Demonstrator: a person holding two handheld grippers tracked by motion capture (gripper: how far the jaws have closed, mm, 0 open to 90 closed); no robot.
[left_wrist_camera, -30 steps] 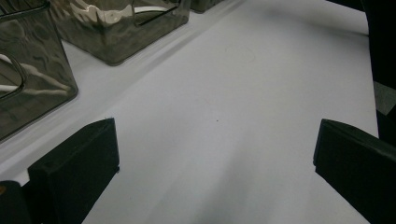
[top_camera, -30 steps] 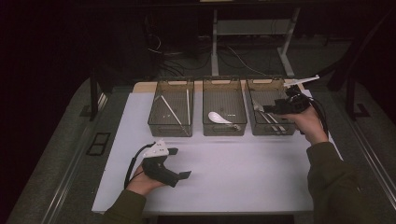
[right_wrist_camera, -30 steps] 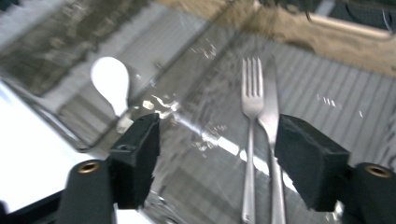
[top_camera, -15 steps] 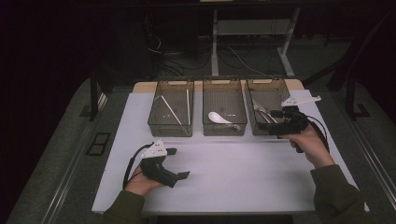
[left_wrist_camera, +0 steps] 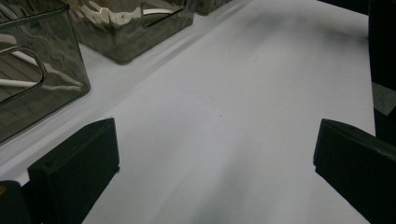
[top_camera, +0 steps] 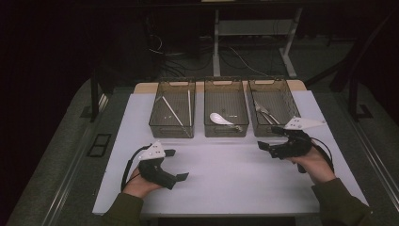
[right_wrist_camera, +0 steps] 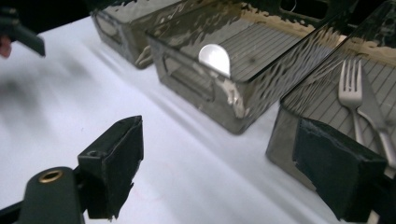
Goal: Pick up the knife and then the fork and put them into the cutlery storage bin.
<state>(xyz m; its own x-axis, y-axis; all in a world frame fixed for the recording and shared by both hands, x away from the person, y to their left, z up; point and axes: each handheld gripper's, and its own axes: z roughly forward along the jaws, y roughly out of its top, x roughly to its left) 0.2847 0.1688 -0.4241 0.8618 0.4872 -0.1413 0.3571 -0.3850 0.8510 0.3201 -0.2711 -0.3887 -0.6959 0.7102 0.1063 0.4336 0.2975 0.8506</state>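
Right gripper low over the white bench, just in front of the right-hand bin; jaws spread, having just been opening, nothing between them. That bin holds a fork and a knife lying side by side. Middle bin: white spoon. Left bin: pale chopsticks. Left gripper at the near left of the bench, jaws wide apart, empty, well clear of the bins.
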